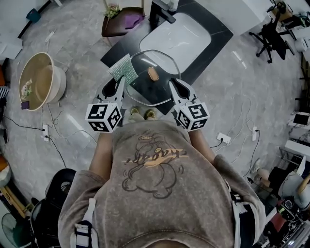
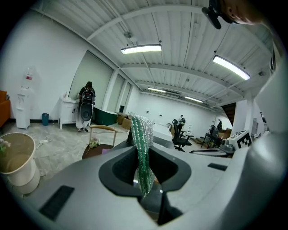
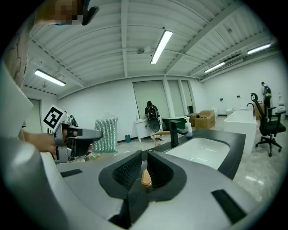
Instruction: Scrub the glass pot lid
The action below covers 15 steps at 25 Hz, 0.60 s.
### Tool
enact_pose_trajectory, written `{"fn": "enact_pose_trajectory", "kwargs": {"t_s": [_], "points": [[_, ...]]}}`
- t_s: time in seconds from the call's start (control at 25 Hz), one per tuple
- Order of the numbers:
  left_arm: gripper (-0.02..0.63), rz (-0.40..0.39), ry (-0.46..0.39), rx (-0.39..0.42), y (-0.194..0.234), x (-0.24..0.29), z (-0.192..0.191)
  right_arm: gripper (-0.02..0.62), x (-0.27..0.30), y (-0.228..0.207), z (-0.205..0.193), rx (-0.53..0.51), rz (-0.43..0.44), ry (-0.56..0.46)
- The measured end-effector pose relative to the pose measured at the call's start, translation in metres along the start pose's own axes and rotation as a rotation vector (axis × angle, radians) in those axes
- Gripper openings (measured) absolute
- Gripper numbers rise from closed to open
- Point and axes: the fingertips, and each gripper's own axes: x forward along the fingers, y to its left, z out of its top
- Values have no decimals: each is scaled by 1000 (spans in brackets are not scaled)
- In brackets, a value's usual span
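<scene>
Currently: right gripper (image 1: 173,88) is clenched on the rim of the lid (image 1: 145,92). Lid hangs nearly level in the air in front of the person, short of the sink (image 1: 180,38), brown knob (image 1: 153,73) up. Left gripper (image 1: 121,83) is clamped on the green scrubber (image 1: 123,69), which stands at the lid's left edge. Whether the two touch, cannot tell.

Step in hand (judged): bring scrubber onto glass and scrub, probably over the sink.
- Keep the rim grip firm. Glass held at one edge may swing or slip.
- Lay the scrubber flat on the glass rather than edge-on.
- Work round the knob with light pressure, pushing toward the held side.

Containers:
- Sink: white, looks empty, no water seen. Tap (image 1: 162,12) at its far end.
- Beige tub (image 1: 36,80): on the floor, well to the left. Holds a small flowery sprig. Nothing else made out.
</scene>
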Motion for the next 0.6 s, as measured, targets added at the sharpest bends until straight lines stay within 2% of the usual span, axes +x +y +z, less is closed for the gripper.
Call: {"fn": "enact_pose_trajectory", "kwargs": {"t_s": [0.08, 0.16, 0.32, 0.4, 0.6], "points": [[78, -17, 11, 5, 5, 5, 0, 53, 6, -2, -3, 19, -12, 9], [78, -24, 19, 7, 12, 10, 1, 162, 15, -1, -6, 34, -7, 25], [78, -42, 29, 8, 20, 22, 1, 280, 28, 4, -13, 1, 20, 44], [78, -52, 33, 7, 22, 28, 2, 301, 34, 4, -19, -13, 32, 65], [78, -71, 47, 7, 28, 39, 3, 301, 56, 1, -43, -20, 46, 143]]}}
